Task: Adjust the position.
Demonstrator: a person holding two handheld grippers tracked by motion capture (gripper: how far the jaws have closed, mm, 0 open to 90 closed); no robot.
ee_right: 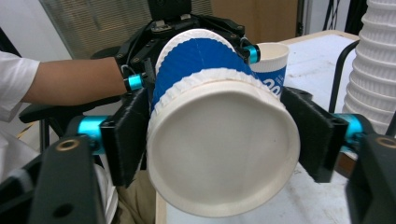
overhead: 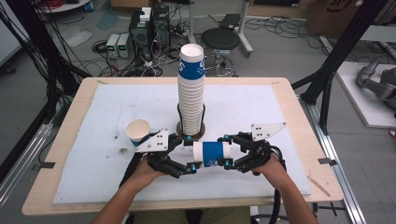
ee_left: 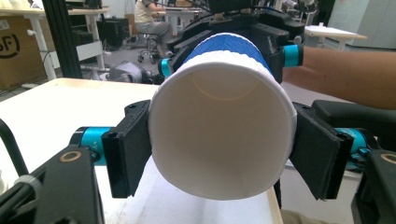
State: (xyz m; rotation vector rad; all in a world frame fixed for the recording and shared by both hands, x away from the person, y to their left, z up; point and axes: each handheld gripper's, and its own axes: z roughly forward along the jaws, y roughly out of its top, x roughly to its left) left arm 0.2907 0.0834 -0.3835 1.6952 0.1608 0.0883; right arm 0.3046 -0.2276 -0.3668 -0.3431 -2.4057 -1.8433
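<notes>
High view, centre frame above the surface (overhead: 93, 186): one paper cup (overhead: 212, 154), light, thin-walled, easily crushed, held sideways between my left hand-held gripper (overhead: 190, 154) at its mouth and right hand-held gripper (overhead: 225, 150) at its stiffer base.

Ribbed matt paper cup (ee_left: 219, 135); pale wooden table (overhead: 289, 98) edge.

Wooden table (overhead: 65, 154), white foam mat (overhead: 107, 177), cup stack (overhead: 191, 93) in holder, single cup (overhead: 138, 131)
</notes>
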